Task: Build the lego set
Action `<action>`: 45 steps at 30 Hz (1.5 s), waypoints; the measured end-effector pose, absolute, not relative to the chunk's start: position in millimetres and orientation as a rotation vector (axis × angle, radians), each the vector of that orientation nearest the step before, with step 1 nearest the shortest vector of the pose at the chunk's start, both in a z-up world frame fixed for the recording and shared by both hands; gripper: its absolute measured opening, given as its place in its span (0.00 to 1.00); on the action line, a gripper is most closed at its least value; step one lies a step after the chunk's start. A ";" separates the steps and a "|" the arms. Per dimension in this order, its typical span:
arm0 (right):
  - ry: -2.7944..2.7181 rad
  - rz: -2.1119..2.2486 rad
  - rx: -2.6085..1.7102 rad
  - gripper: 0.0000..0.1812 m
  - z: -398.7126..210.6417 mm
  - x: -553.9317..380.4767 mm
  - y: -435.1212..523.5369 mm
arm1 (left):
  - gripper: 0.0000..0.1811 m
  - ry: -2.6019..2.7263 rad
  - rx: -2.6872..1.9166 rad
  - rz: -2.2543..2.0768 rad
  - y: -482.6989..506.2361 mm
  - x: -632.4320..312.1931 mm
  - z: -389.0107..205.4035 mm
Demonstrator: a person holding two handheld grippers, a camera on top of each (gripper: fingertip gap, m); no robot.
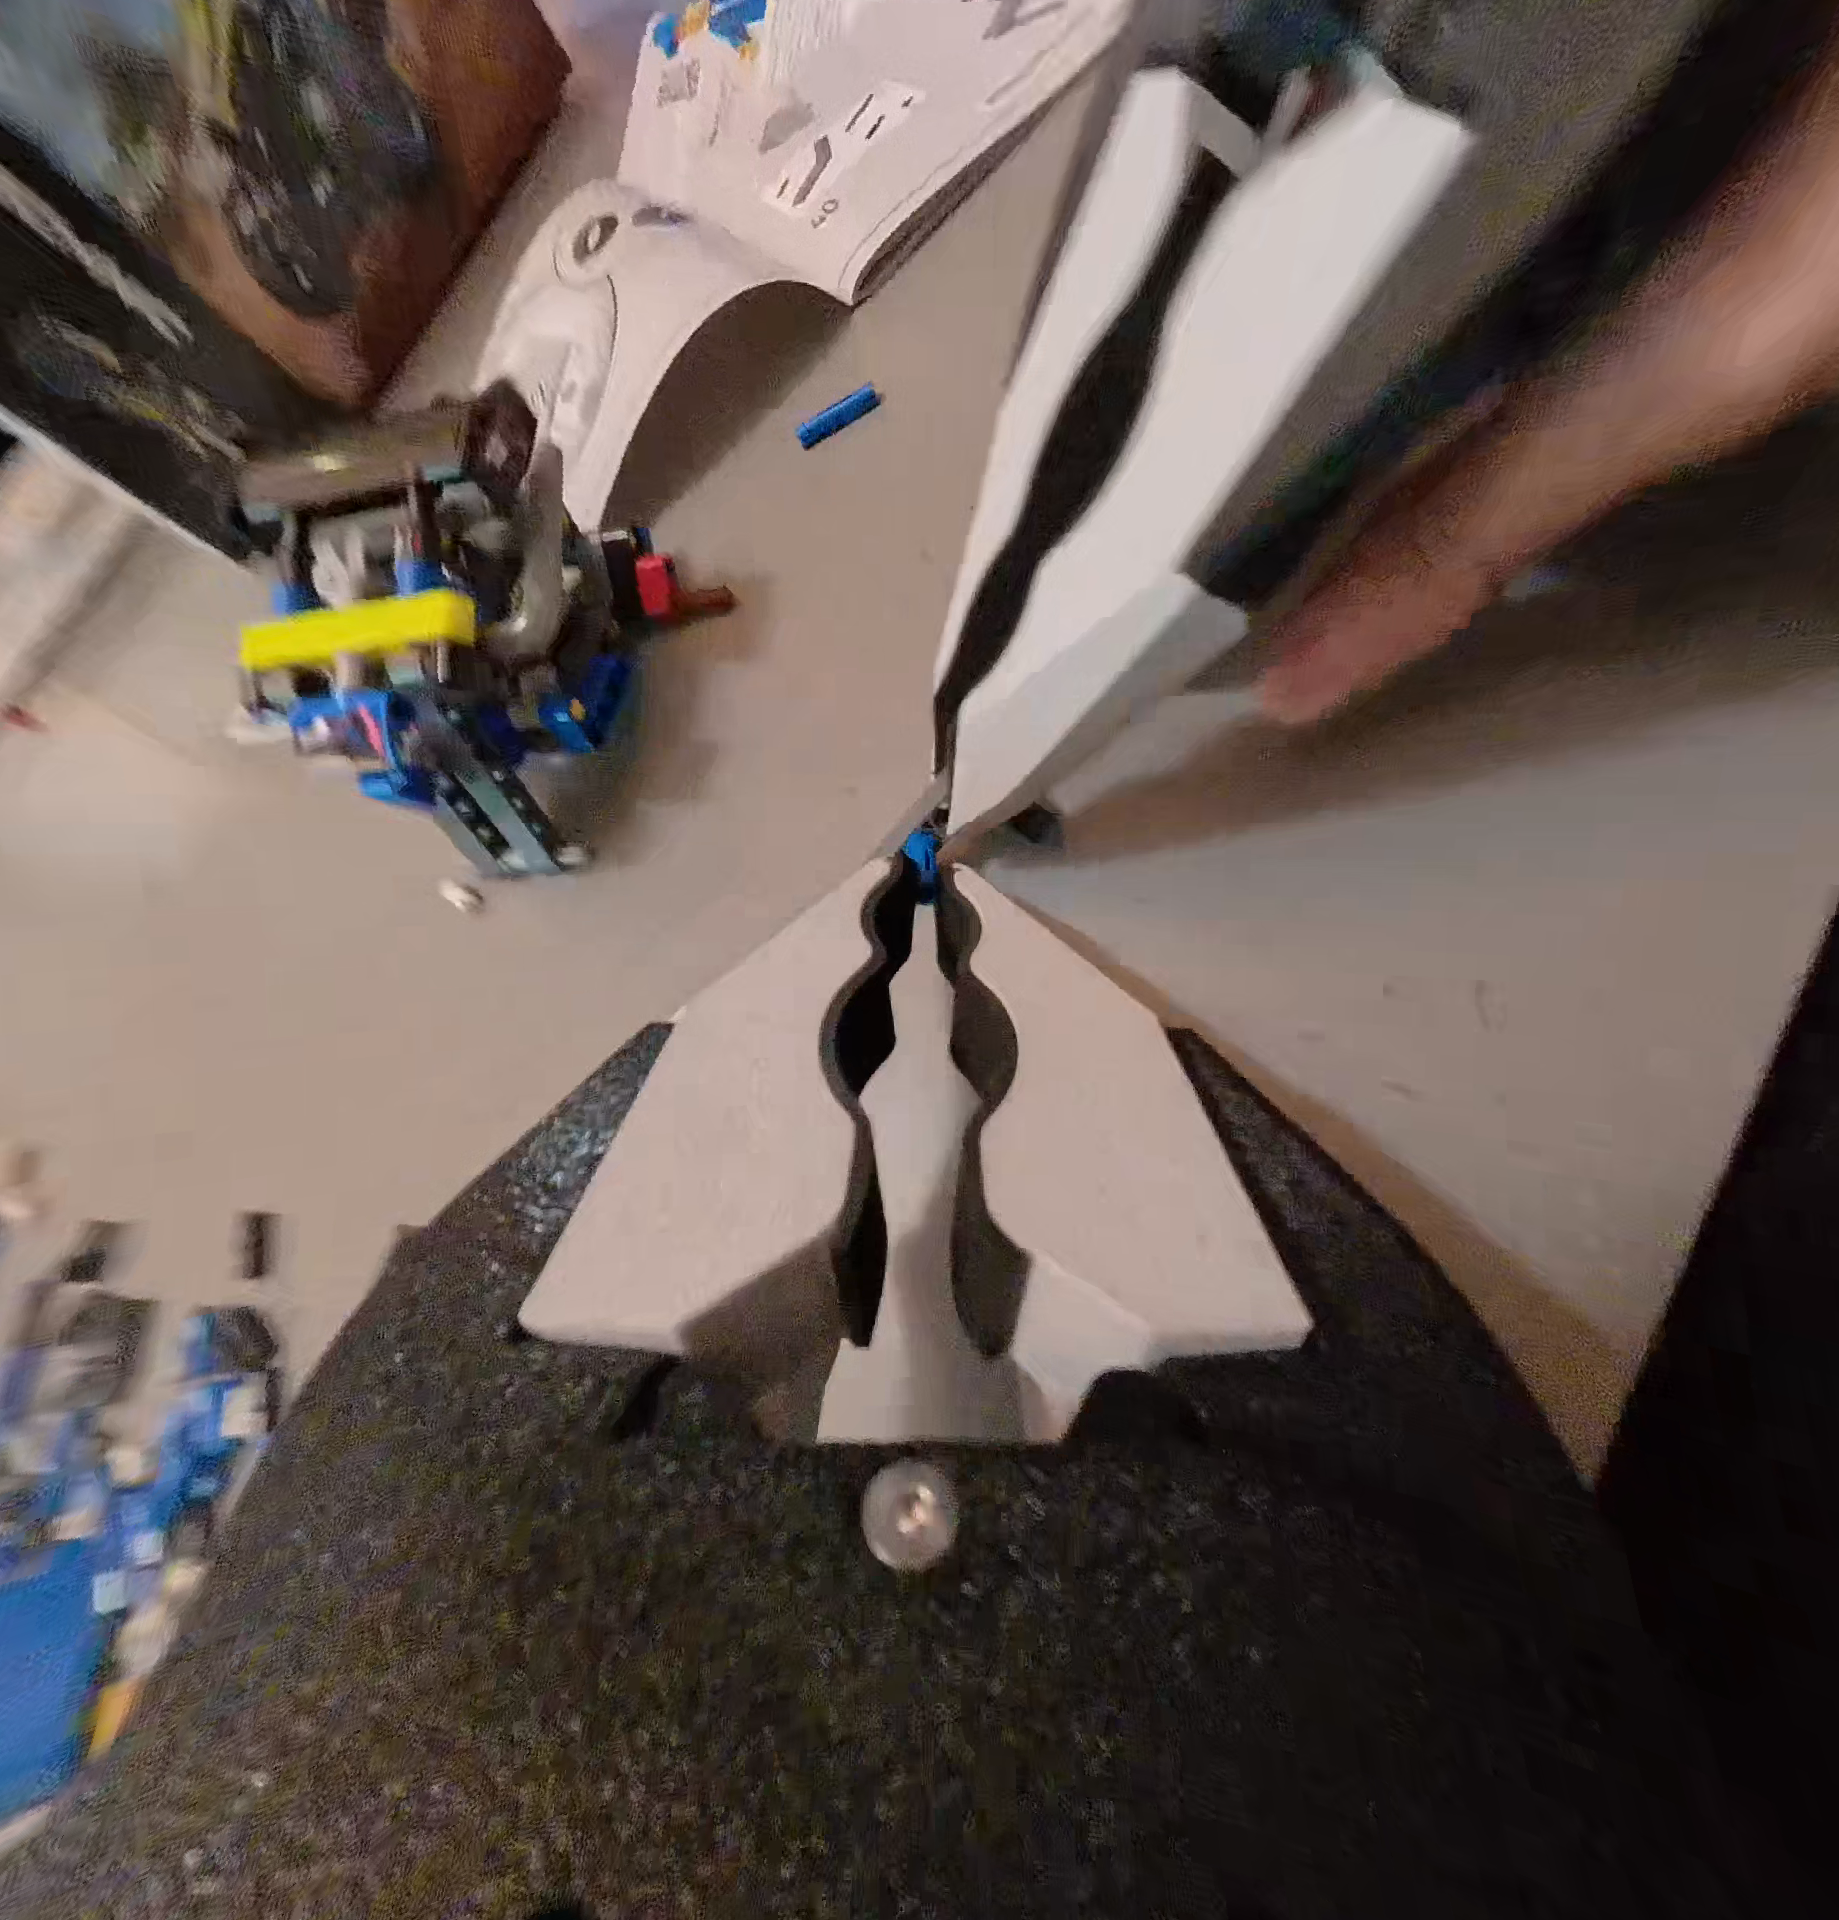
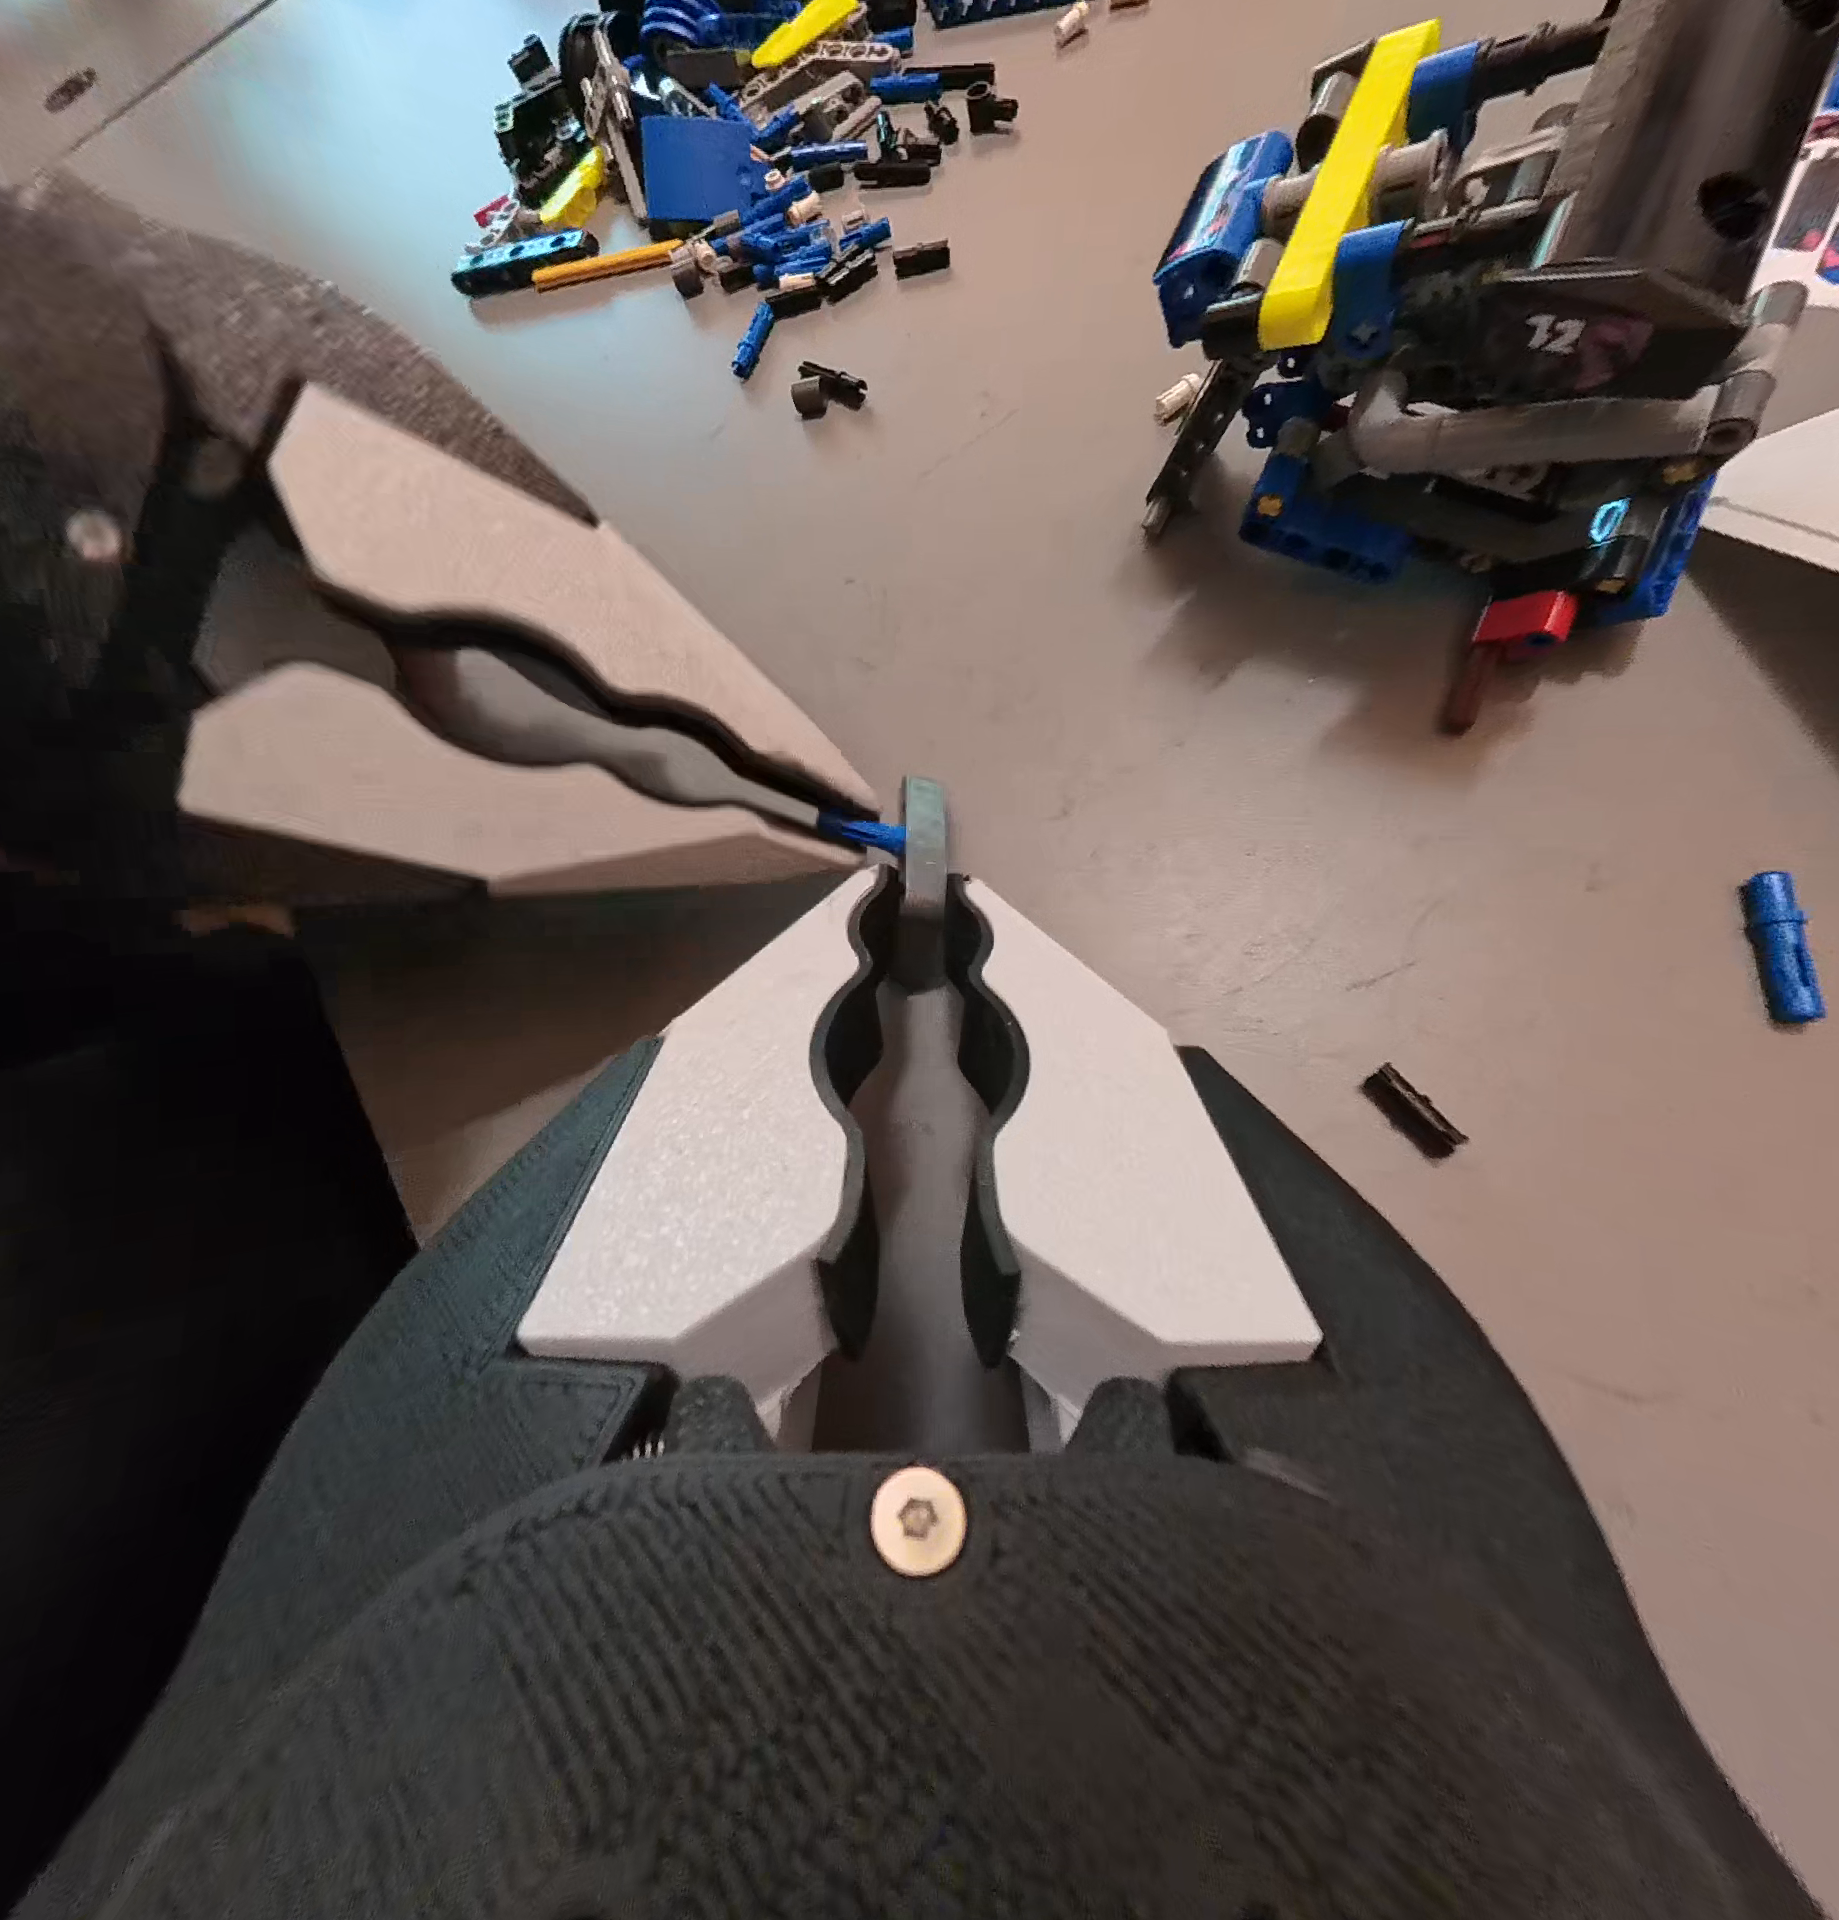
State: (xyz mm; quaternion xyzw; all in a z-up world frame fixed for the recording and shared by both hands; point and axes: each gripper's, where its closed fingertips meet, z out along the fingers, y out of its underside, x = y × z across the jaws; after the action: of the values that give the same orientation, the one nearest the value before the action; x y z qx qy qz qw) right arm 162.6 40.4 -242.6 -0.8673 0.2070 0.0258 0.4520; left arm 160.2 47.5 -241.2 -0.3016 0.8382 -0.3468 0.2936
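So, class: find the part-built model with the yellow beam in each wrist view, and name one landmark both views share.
Left wrist view: part-built model stands upper left on the table, left of the open booklet.
Right wrist view: part-built model fills the upper right corner.
Shared landmark: the loose blue pin lying alone on the table.

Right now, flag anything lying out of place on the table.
A loose blue pin and a small black piece lie alone on the table, far from the parts pile. The partly built model sits tilted.
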 end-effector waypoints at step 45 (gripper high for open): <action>-0.024 -0.036 -2.167 0.11 -194.7 179.8 238.4 | 0.07 2.435 -1.134 -0.647 318.9 228.1 -222.1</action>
State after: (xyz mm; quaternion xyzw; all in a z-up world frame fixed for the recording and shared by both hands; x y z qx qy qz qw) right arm 179.8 238.4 -194.7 -0.8835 -0.0099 -0.0145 0.4682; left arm 228.1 318.9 -222.1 -0.4031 0.8656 -0.2299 0.1880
